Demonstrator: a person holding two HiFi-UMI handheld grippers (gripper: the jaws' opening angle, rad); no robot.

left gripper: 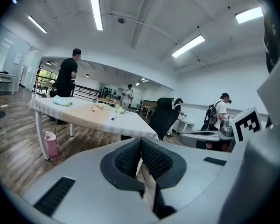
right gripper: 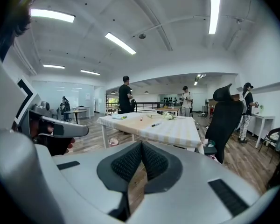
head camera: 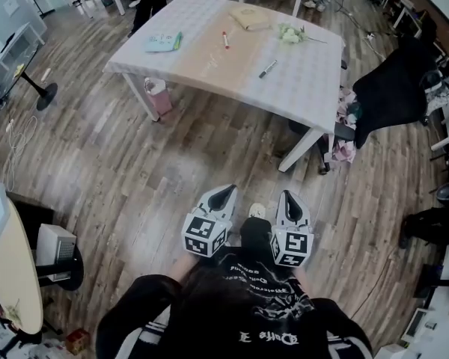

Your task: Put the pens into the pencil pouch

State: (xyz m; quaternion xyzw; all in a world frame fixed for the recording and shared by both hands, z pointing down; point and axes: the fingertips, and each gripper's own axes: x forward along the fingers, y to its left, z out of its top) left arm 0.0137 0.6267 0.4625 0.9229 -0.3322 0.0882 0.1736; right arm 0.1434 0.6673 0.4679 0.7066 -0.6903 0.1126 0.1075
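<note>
Looking down through the head view, I have the left tongs (head camera: 225, 192) and the right tongs (head camera: 289, 197) side by side over the wood floor, just ahead of the person's dark printed top. Both are pinched shut with nothing in them. The surface (head camera: 299, 81), under a pale cloth, stands well apart from them across the floor. On it lie a red pen (head camera: 225, 40) near the middle and a black pen (head camera: 268, 69) closer to the near edge, the two apart from each other. A teal patterned pouch (head camera: 165, 42) rests flat at the left end, and a tan flat item (head camera: 251, 18) and a white flower sprig (head camera: 290, 34) sit toward the far side.

My left gripper view shows the ribbed pads of the left tongs (left gripper: 141, 143) meeting at the tip, empty. Beyond them is the surface (left gripper: 126, 125) with the teal patterned pouch (left gripper: 63, 101), looking soft and rumpled, and both pens as thin slivers.

My right gripper view shows the right tongs (right gripper: 141, 146) pressed together, empty, with the black pen (right gripper: 156, 124) lying on the striped cloth behind.
</note>
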